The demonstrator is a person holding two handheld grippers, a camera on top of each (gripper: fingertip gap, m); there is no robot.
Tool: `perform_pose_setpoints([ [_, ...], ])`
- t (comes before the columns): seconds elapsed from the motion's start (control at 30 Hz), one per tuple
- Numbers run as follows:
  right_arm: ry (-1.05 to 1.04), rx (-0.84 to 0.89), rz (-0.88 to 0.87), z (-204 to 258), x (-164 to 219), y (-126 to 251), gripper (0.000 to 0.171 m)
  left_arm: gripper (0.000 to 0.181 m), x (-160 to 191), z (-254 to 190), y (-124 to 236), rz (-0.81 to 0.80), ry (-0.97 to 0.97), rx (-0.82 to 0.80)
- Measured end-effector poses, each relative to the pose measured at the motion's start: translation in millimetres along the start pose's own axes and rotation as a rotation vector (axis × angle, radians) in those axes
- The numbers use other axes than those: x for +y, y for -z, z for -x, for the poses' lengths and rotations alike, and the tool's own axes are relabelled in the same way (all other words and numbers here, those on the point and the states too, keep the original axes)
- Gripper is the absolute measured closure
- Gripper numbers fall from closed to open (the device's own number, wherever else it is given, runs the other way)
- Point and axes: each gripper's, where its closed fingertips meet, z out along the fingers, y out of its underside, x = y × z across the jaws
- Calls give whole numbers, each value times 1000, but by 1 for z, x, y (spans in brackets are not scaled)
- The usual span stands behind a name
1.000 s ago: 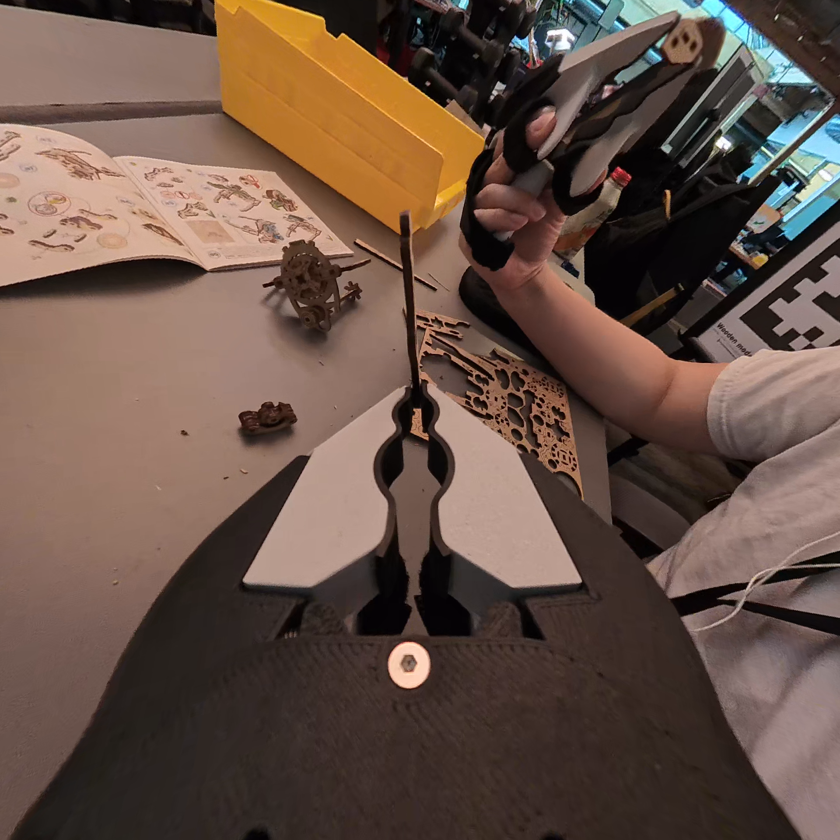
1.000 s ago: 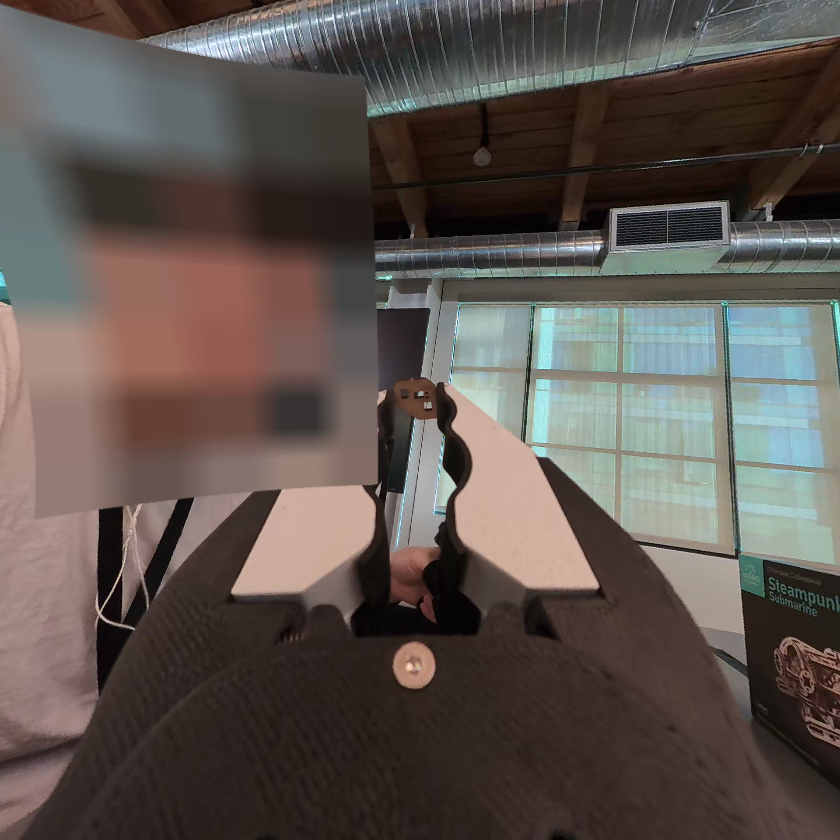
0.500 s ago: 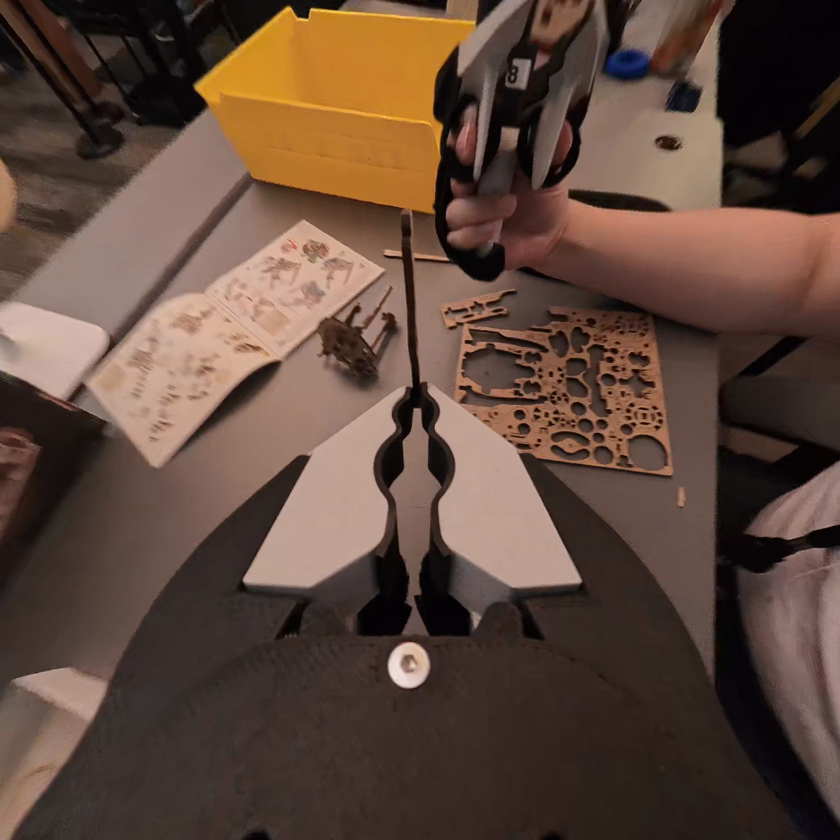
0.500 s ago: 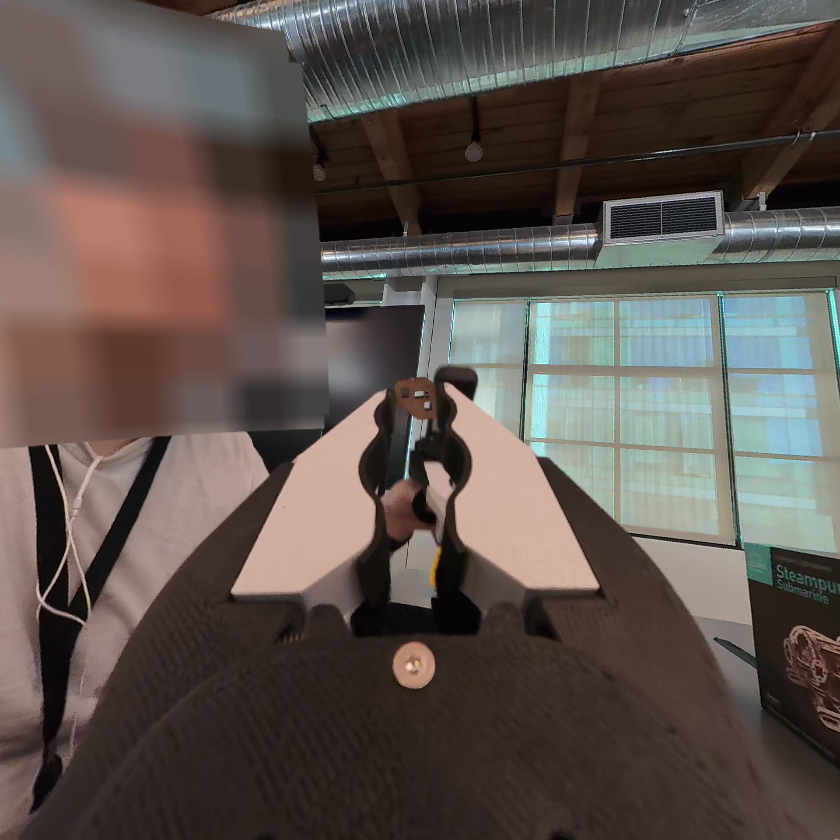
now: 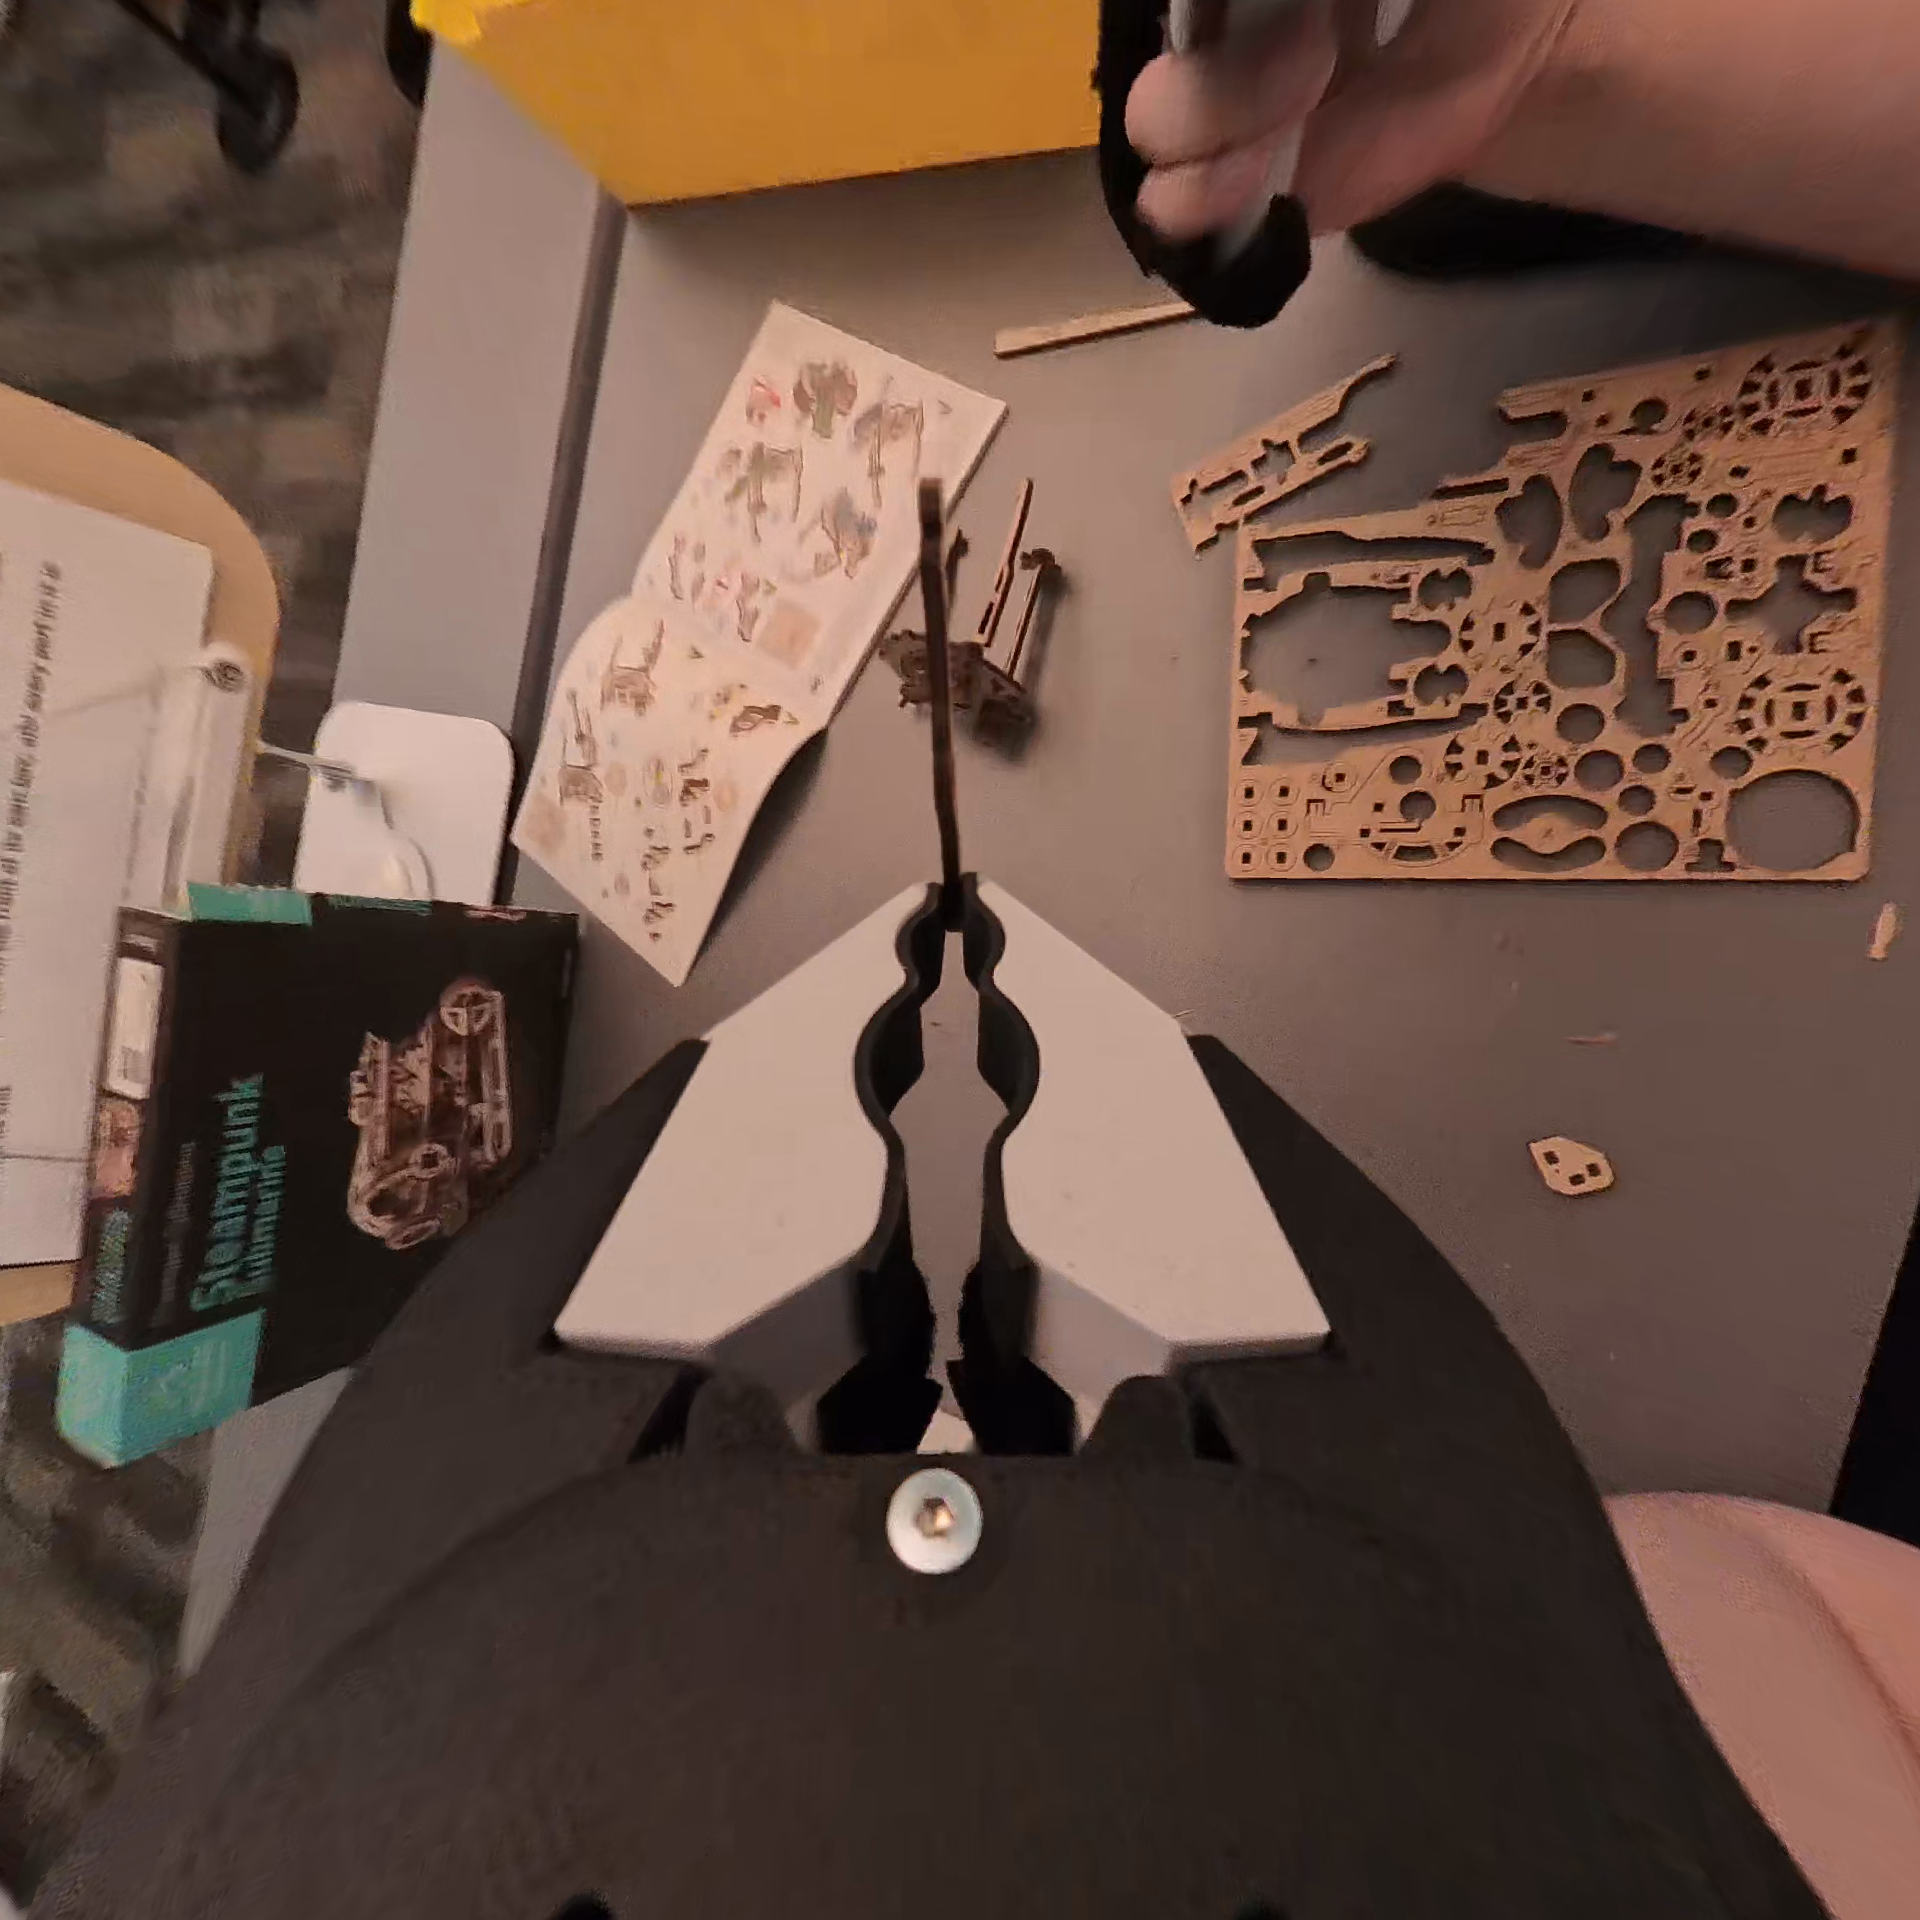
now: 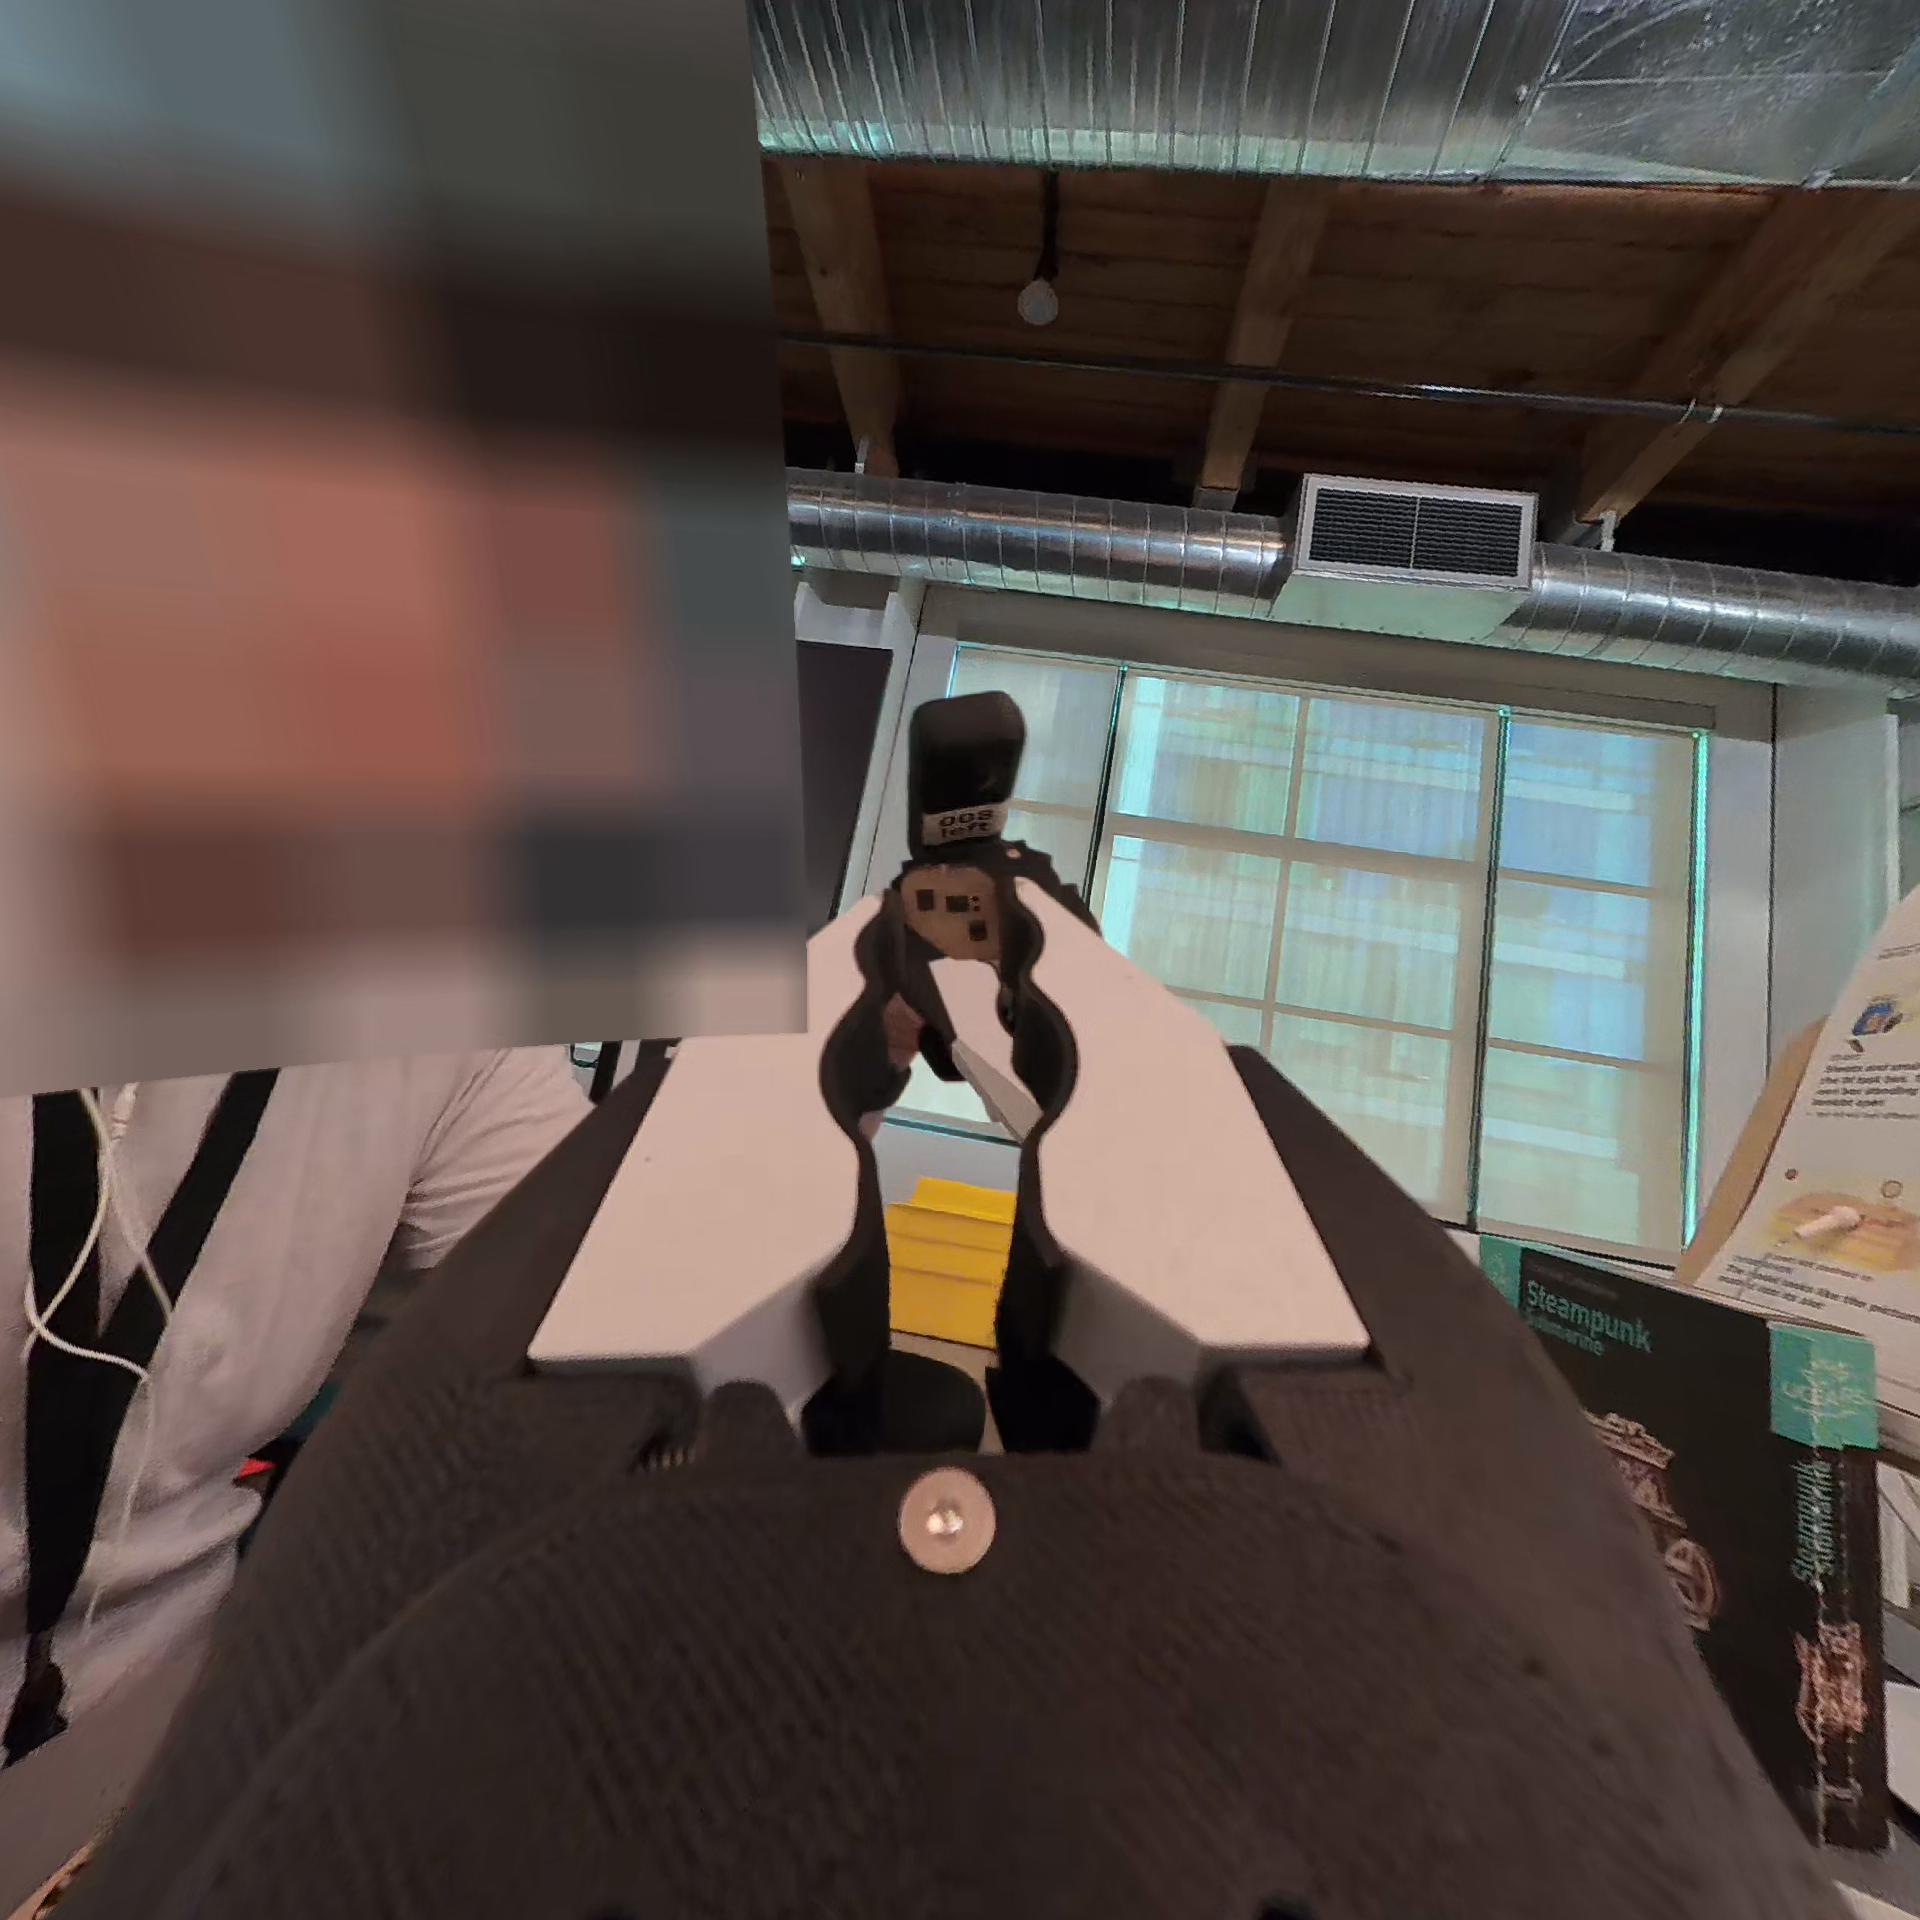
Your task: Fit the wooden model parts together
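My left gripper is shut on a thin dark wooden strip, seen edge-on, held high above the grey table. My right gripper is shut on a small flat wooden piece with square holes and points upward. The left gripper shows just beyond that piece in the right wrist view. A partly built dark wooden model lies on the table below the strip. A punched-out wooden parts sheet lies to the right, with a small loose wooden piece nearer me.
An open instruction booklet lies left of the model. A yellow bin stands at the far edge. A dark kit box stands at the left table edge. A person's hand is at the top right. A thin stick lies near the bin. Some 15 cm of space lies between my two pairs of fingers. The right tips stand about 25 cm off the thin stick.
My left gripper has risen and tilted down over the table, still holding the strip. My right gripper has swung so the left gripper now sits right behind its held piece.
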Motion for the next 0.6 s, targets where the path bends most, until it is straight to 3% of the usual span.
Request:
perform_pose_setpoints([
  [0.3, -41, -24, 49, 2, 16, -4, 154, 180, 21, -10, -27, 43, 14, 232],
  [0.6, -66, -40, 71, 4, 24, -8, 154, 180, 56, -11, -41, 98, 158, 434],
])
